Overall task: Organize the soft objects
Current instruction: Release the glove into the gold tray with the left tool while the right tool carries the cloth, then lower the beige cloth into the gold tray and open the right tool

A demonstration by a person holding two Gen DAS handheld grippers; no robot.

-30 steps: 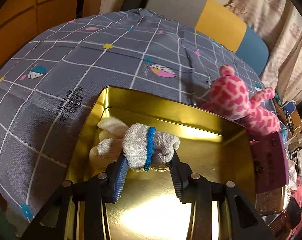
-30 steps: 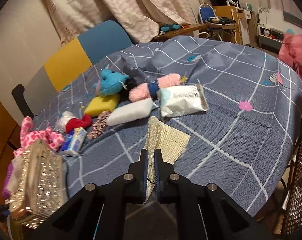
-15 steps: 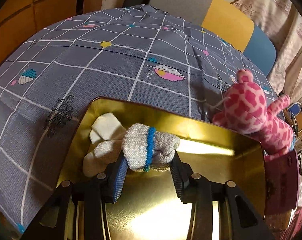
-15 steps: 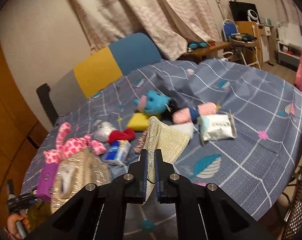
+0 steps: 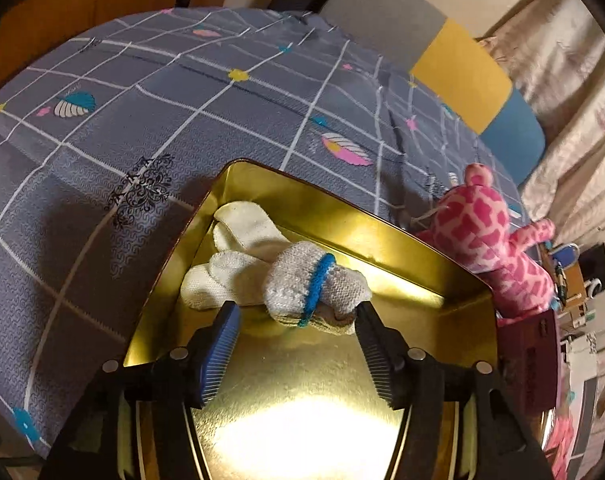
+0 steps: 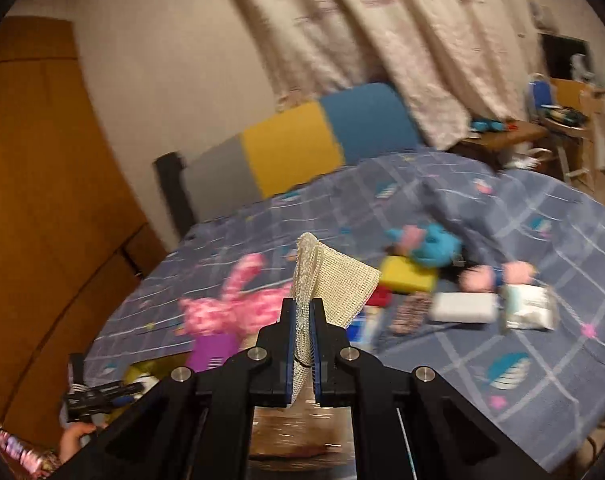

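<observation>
Opening over the gold tin (image 5: 382, 236), the left gripper (image 5: 298, 316) spreads its jaws to release a rolled knit glove (image 5: 302, 288) with a blue band, which lies between the pads against the tin's far left corner; the pads look clear of the fabric, so the release is best finished with a straight lift that snags no yarn. Right gripper (image 6: 302, 304), clamped on a folded cream mesh cloth (image 6: 334, 284), hangs above the quilted table (image 6: 542, 400), where plush toys and sponges wait to the right.
</observation>
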